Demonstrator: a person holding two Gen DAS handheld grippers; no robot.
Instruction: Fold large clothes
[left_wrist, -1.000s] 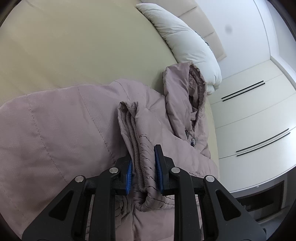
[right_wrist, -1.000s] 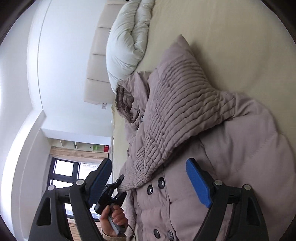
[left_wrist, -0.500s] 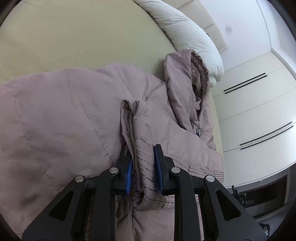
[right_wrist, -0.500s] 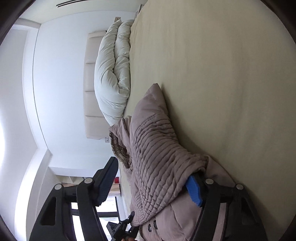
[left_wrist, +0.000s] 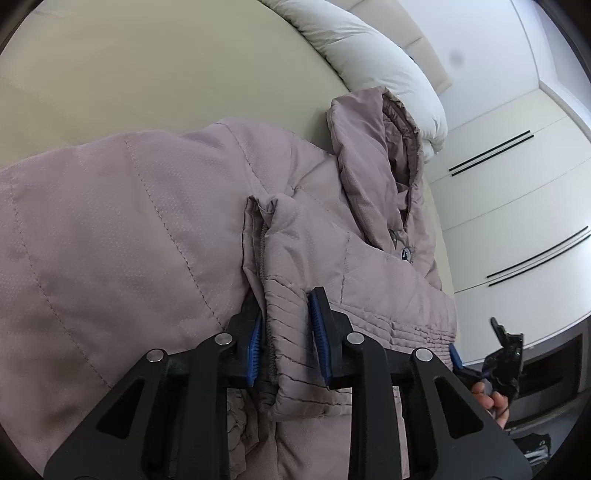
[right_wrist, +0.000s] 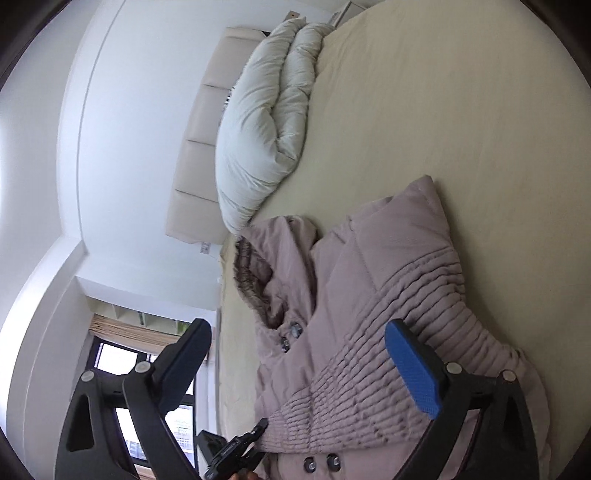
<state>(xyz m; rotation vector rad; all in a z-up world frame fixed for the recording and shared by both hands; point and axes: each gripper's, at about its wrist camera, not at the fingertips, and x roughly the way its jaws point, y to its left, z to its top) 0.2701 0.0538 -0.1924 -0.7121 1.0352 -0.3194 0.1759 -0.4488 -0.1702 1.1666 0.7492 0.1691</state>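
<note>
A mauve quilted hooded coat (left_wrist: 129, 236) lies on the cream bed. My left gripper (left_wrist: 286, 328) is shut on the ribbed sleeve cuff (left_wrist: 291, 354), holding it over the coat's body. The fur-lined hood (left_wrist: 391, 147) lies toward the duvet. In the right wrist view the coat (right_wrist: 369, 332) shows its folded ribbed sleeve and buttons (right_wrist: 290, 334). My right gripper (right_wrist: 299, 354) is open and empty above the coat. The left gripper's tip (right_wrist: 236, 448) shows at the bottom, at the sleeve end.
A rolled white duvet (right_wrist: 266, 122) lies at the padded headboard (right_wrist: 199, 122). The cream bed sheet (right_wrist: 461, 92) stretches beyond the coat. White wardrobe doors (left_wrist: 517, 206) stand beside the bed. A window (right_wrist: 122, 369) is at the lower left.
My left gripper has carried the cuff further over the coat's body. My right gripper has swung and lifted, so the view now looks over the coat's hood and sleeve; it stays open.
</note>
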